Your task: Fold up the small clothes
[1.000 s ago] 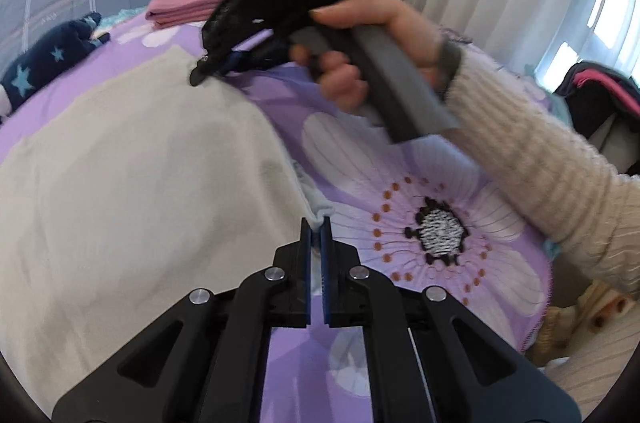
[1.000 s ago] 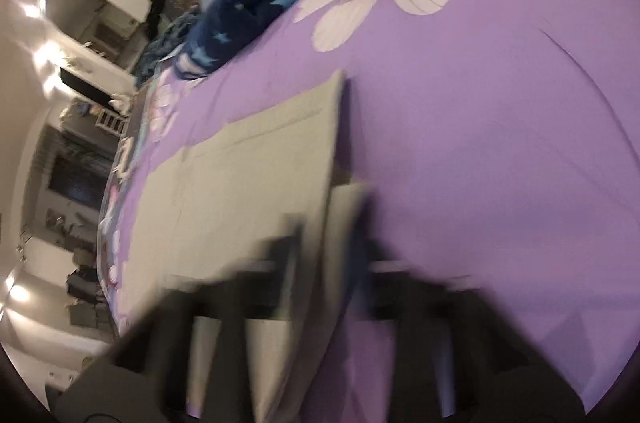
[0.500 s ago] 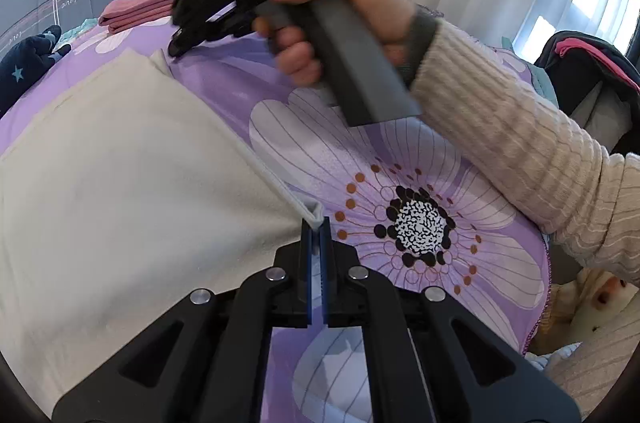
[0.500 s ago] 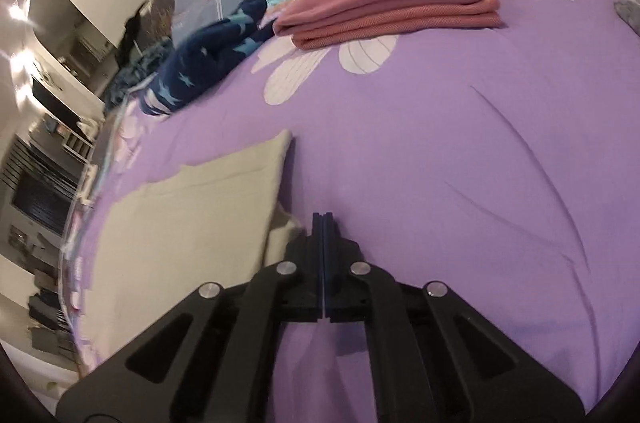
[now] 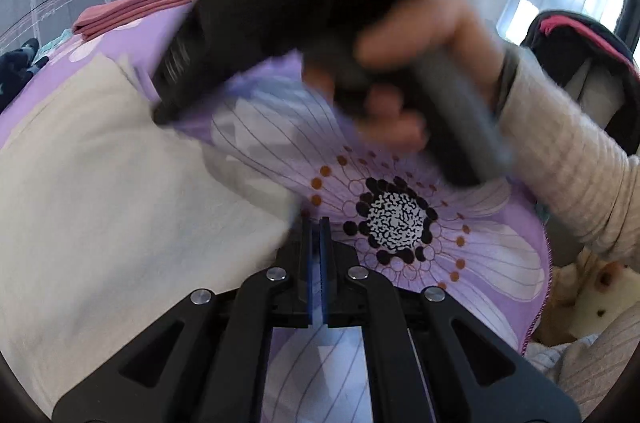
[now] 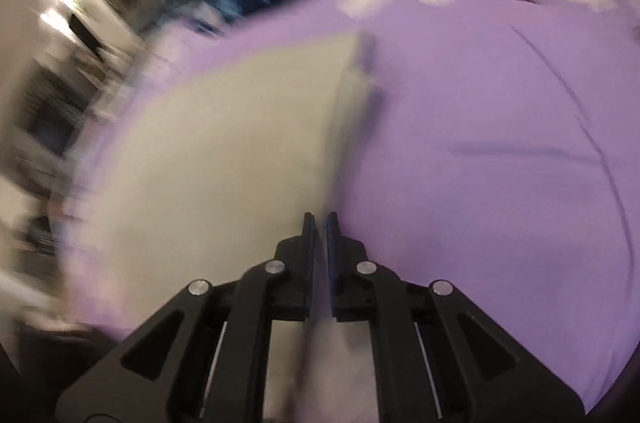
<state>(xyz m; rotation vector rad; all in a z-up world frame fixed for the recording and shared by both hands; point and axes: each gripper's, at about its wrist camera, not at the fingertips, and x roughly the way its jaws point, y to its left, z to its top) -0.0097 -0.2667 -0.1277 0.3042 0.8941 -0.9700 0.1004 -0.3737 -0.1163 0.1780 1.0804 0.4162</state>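
- The beige garment (image 5: 100, 191) lies spread flat on the purple bed (image 5: 500, 263), not yet folded.
- Beyond the garment, pink clothes (image 5: 132, 9) sit stacked, seemingly done.
- Left hand-held gripper (image 5: 315, 223) and right hand-held gripper (image 6: 319, 219) are nearly pressed together at the garment's edge; whether either pinches cloth, I cannot tell.

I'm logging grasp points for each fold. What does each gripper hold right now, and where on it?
Both seem to pinch the right-hand edge of the beige cloth garment: the left gripper its near corner, the right gripper farther along. Blur leaves both unsure.
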